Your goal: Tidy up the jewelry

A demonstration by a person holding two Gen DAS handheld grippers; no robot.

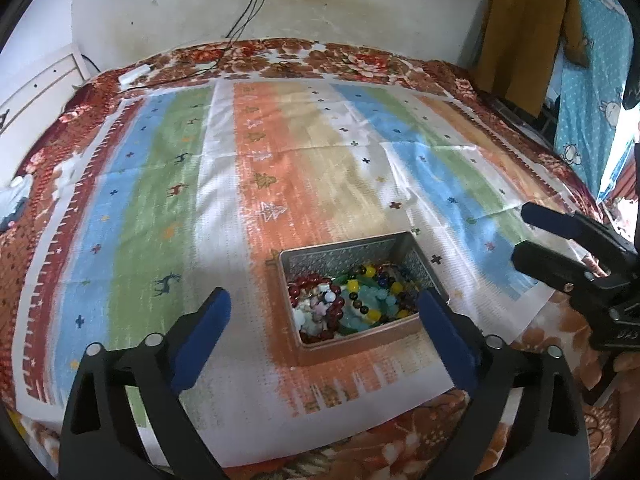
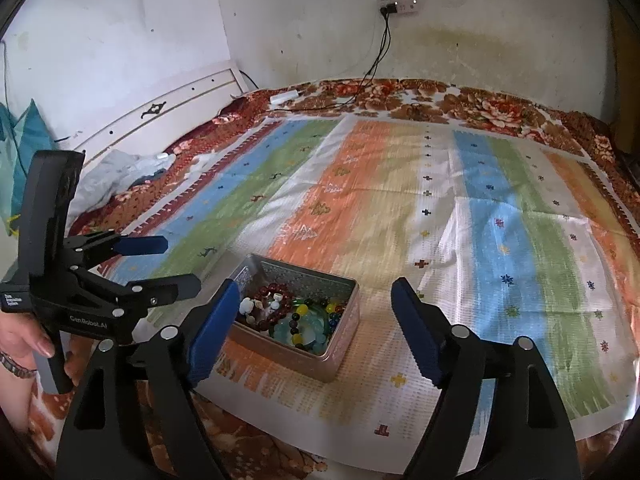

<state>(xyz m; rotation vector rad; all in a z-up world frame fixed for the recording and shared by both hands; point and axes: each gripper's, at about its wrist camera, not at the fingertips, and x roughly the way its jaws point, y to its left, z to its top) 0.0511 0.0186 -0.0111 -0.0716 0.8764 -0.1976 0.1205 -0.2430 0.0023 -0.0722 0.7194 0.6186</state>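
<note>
— Jewelry on the bed [image 1: 60, 120]?
— Yes, on the striped cloth [image 1: 160, 184] spread over the floral blanket [image 1: 352, 60], near the cloth's front edge.
— Loose?
— No, all in a metal tin [image 1: 344, 254]. Bead bracelets [image 1: 340, 304] are piled inside: dark red, yellow, pale blue, some white pieces.
— And the claws?
— Left claw [image 1: 324, 316] is spread wide with nothing between its blue pads [image 1: 208, 328]; the tin sits just ahead, in the gap. Right claw [image 2: 310, 332] is wide apart too, holding nothing, the tin just past its left pad.
— Who holds them?
— A hand [image 2: 20, 340] grips the left claw's handle.
</note>
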